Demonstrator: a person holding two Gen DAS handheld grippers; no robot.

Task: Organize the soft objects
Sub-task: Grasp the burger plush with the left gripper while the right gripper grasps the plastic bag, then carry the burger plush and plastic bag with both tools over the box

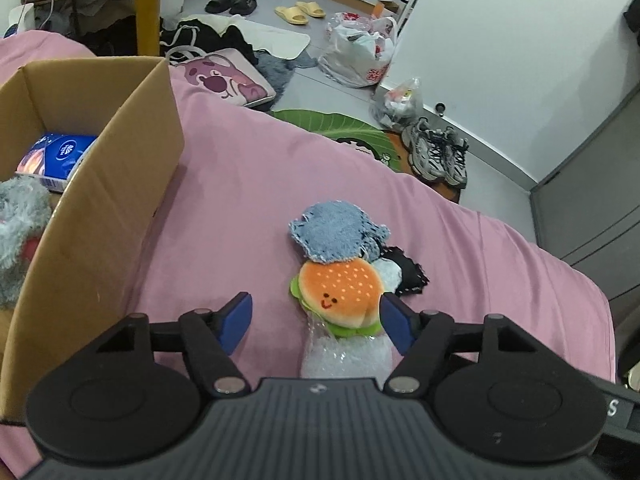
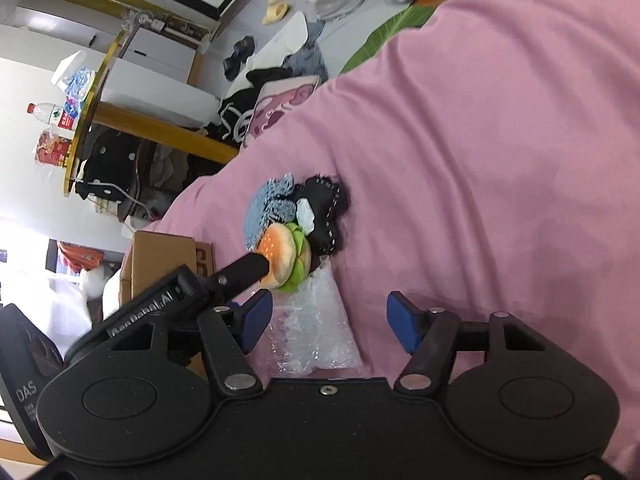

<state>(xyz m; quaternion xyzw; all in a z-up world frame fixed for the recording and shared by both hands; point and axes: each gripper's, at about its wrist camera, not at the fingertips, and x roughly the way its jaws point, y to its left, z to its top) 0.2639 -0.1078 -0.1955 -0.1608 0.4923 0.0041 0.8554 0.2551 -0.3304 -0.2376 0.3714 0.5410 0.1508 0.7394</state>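
Burger plush [image 1: 340, 296] lies on the pink bed [image 1: 248, 184] between the left gripper [image 1: 316, 316]'s parted jaws, right pad seemingly touching it. From the right wrist, the right gripper [image 2: 330, 318] gapes around crinkled plastic [image 2: 316, 332], plush just ahead.

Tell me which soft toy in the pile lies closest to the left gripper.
The smiling burger plush, orange bun with green lettuce, sits between the left gripper fingers; the blue fuzzy toy and black one lie beyond it.

Cluttered bedroom, daylight.
Beyond the jaws: pink bed [image 1: 304, 168], grey floor [image 1: 344, 92], white wall [image 1: 520, 40], grey cabinet [image 1: 592, 216] right.
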